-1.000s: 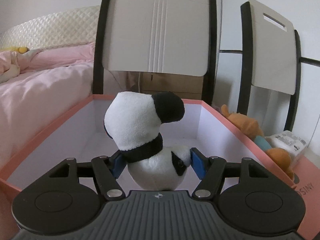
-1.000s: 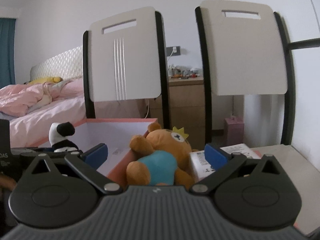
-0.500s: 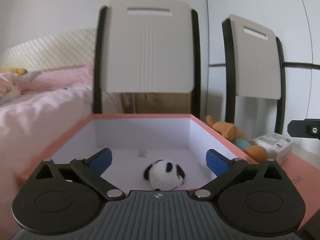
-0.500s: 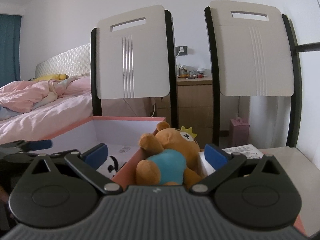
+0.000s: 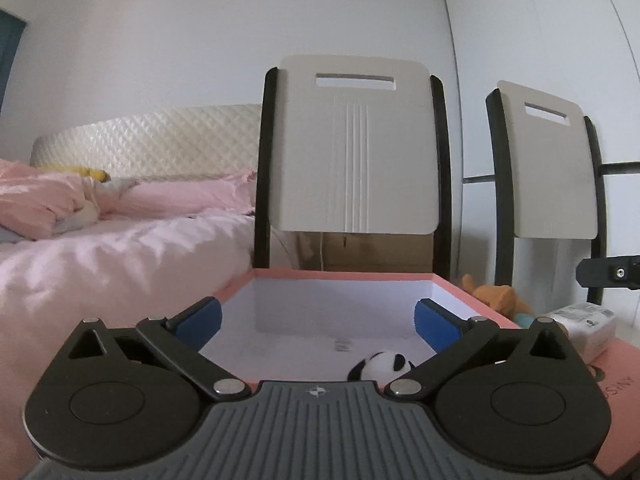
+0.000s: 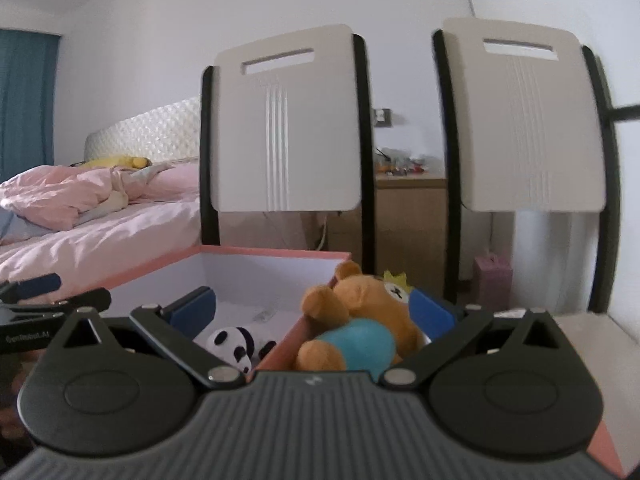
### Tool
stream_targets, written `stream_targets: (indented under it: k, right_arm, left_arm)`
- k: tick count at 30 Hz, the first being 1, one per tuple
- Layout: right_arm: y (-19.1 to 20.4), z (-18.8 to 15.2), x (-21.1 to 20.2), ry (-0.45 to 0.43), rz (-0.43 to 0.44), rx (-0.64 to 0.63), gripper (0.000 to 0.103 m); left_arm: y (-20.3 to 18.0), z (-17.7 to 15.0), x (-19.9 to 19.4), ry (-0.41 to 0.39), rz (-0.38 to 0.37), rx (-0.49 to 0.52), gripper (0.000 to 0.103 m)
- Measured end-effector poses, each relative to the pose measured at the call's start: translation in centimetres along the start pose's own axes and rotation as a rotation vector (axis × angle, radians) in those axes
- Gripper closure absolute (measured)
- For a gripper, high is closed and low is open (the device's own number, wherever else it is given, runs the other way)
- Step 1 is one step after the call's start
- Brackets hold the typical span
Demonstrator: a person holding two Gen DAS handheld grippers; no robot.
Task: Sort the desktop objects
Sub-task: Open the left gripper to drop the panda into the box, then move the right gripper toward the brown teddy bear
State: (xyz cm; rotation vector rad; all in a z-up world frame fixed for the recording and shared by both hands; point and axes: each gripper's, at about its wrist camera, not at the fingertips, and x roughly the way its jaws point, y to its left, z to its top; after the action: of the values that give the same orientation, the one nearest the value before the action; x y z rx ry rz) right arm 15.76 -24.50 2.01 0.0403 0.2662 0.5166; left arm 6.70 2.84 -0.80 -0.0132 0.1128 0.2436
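A small panda plush (image 5: 380, 365) lies on the white floor of the pink open box (image 5: 344, 274). It also shows in the right wrist view (image 6: 236, 345) inside the box (image 6: 276, 254). My left gripper (image 5: 316, 322) is open and empty, above the box's near edge. An orange bear plush in a blue shirt (image 6: 360, 320) leans against the box's right wall, outside it. My right gripper (image 6: 314, 314) is open and empty, just in front of the bear. The bear's head shows in the left wrist view (image 5: 496, 294).
A white packet (image 5: 584, 322) lies on the pink lid (image 5: 616, 368) right of the box. Two white chair backs (image 6: 288, 120) stand behind the table. A bed with pink covers (image 5: 100, 248) is at the left. A wooden cabinet (image 6: 408, 224) stands behind.
My left gripper opened and let the panda drop into the box, then drew back and up. My right gripper moved closer to the bear.
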Motion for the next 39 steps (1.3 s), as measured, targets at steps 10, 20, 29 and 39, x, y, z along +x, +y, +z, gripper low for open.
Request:
stream_targets:
  k: [10,20,29,39]
  right_arm:
    - [-0.5,-0.6,1.9,-0.003,0.041,0.014,0.0]
    - [-1.5,-0.9,2.3,0.017,0.041,0.14,0.0]
    - [-1.2,-1.0,2.8,0.163,0.005,0.112,0.0]
    - [-1.3,-1.1,2.2,0.17,-0.016,0.086,0.0]
  left_arm:
    - [-0.7,-0.5,0.6,0.06,-0.001,0.024,0.0]
    - [-1.9,-0.8,0.3,0.079,-0.019,0.066,0.0]
    - [-2.8,-0.8,-0.5,0.064,-0.045,0.095,0.0]
    - [-2.5,-0.5,-0.3,0.078,-0.092,0.067,0.0]
